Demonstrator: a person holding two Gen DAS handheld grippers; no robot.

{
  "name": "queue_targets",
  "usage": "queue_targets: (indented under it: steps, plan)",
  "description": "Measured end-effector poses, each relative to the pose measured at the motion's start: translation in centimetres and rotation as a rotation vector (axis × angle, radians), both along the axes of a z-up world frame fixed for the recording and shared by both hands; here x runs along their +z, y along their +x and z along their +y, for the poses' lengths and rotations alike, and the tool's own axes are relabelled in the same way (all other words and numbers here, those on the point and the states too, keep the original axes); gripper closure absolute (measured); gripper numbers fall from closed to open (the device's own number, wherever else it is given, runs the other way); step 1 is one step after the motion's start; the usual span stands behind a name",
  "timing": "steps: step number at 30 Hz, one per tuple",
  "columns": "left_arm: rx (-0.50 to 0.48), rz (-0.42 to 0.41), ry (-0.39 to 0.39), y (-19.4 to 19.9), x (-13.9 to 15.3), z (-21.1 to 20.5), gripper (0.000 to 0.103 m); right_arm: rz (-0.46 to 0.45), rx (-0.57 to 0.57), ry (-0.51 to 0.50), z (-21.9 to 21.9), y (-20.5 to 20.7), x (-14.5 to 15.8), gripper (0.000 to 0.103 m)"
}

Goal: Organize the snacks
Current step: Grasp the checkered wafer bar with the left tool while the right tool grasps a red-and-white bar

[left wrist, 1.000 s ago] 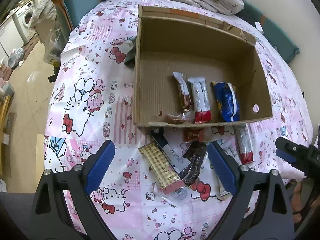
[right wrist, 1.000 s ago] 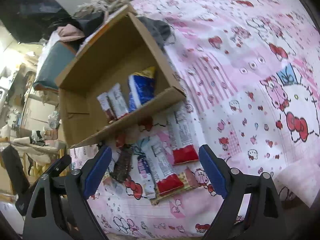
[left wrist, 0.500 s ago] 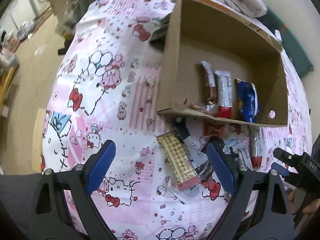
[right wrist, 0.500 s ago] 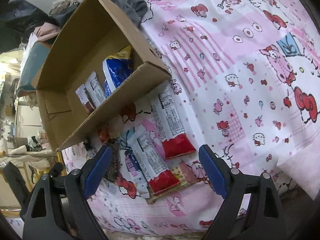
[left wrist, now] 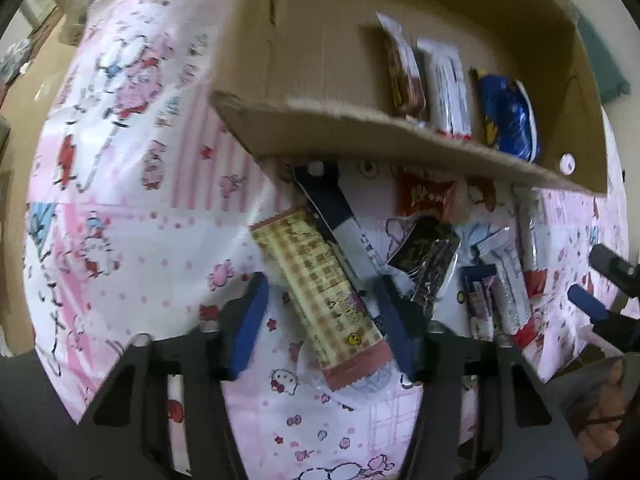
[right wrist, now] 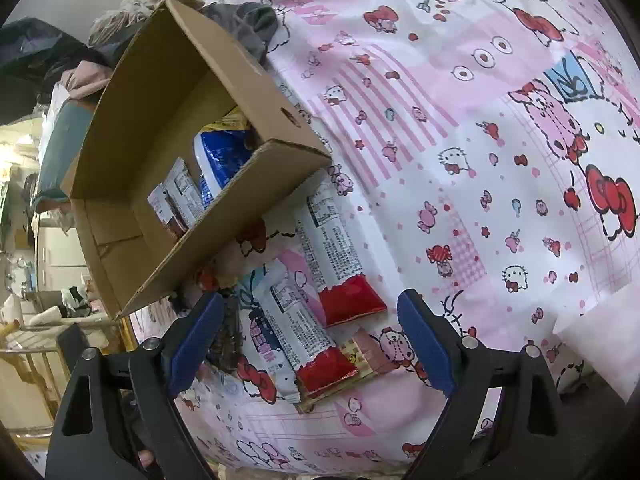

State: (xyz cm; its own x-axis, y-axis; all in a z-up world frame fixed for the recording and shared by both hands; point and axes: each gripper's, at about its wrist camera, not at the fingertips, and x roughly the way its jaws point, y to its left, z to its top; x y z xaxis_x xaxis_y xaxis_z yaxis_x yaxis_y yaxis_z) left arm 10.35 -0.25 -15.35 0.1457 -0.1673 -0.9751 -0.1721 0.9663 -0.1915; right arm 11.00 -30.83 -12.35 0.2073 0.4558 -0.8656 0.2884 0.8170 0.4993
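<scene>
A beige checkered wafer bar (left wrist: 320, 288) lies on the pink cartoon bedspread in front of a cardboard box (left wrist: 360, 128). My left gripper (left wrist: 322, 292) straddles that bar and its jaws are closing. The right pad is at the bar's edge, and a gap shows beside the left pad. Beside it lie a dark blue-and-white pack (left wrist: 344, 228), a small red pack (left wrist: 426, 198) and a dark brown pack (left wrist: 430, 264). My right gripper (right wrist: 310, 300) hangs open over two white-and-red bars (right wrist: 336, 256). The box (right wrist: 224, 216) holds a brown bar (left wrist: 402, 72), a white-red bar (left wrist: 448, 92) and a blue pack (left wrist: 508, 116).
A heap of clothes (right wrist: 244, 28) lies behind the box. The bedspread (right wrist: 480, 160) stretches bare to the right of the snacks. Bare floor (left wrist: 24, 92) lies past the bed's left edge. A person's hand (left wrist: 600, 420) holds the right gripper (left wrist: 592, 308).
My left gripper has dropped towards the bed and tipped further down, and its jaws have narrowed around the beige bar. The right gripper sank a little and rolled, still open.
</scene>
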Motion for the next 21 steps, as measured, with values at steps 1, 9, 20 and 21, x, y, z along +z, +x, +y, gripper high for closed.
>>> queue_targets:
  steps: [1, 9, 20, 21]
  plan:
    - [0.005, 0.007, 0.007, -0.1, -0.1, 0.1, 0.078, 0.001, -0.004, 0.000, -0.1, 0.0, 0.0, 0.012]
    - [0.064, -0.027, 0.006, -2.1, 2.5, 2.0, 0.081, 0.006, -0.024, -0.028, -0.7, 0.3, -0.4, 0.013]
    - [0.077, -0.058, 0.030, -2.9, 4.0, 3.5, 0.081, 0.056, 0.201, -0.258, 3.8, 2.4, -3.2, 0.041]
    - [0.079, -0.069, 0.046, -2.9, 4.1, 3.5, 0.081, 0.069, 0.222, -0.308, 4.1, 2.5, -3.6, 0.051]
